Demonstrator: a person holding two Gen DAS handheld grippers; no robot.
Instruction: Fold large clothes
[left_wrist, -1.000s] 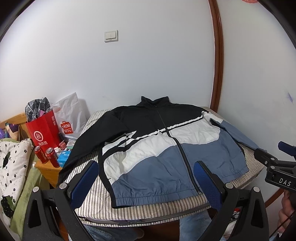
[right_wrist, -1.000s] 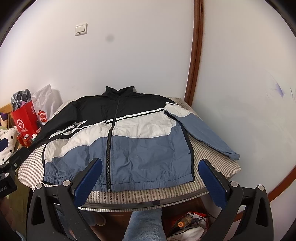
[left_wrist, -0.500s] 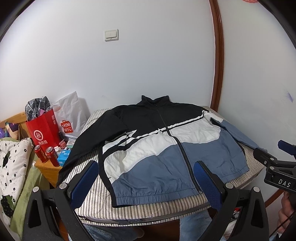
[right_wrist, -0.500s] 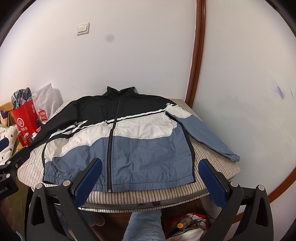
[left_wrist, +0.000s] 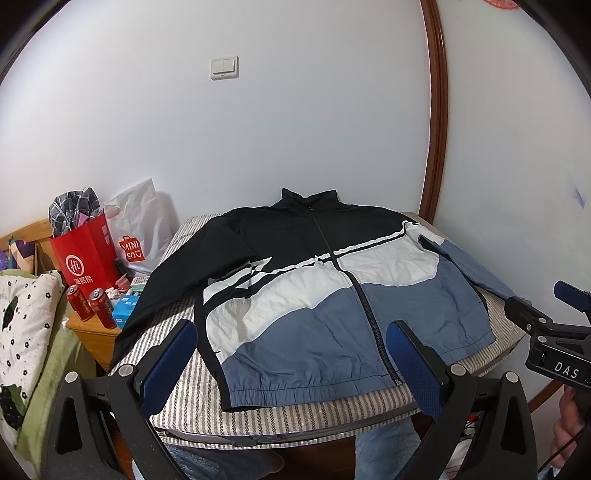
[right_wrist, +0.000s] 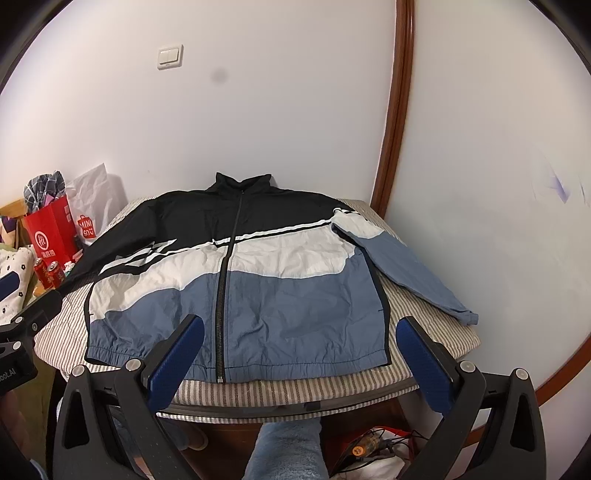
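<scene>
The jacket (right_wrist: 236, 284) lay flat, its hem near the bed's (right_wrist: 295, 387) front edge. The left gripper (left_wrist: 291, 354) and right gripper (right_wrist: 299, 350) were wide open, holding nothing.

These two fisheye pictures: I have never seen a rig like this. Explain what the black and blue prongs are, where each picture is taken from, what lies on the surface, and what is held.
No robot here: a person holds one pair of tongs in each hand, and a camera on each looks forward along its two fingers. The blue-padded prongs at the bottom of the left wrist view are the left tongs; those in the right wrist view are the right tongs. Both stand wide open and hold nothing.

Ahead, a black, white and blue jacket lies spread flat, zipped, on a striped padded surface, one sleeve out to each side. To the left stand a red paper bag and two red cans. Folding has not begun.
</scene>
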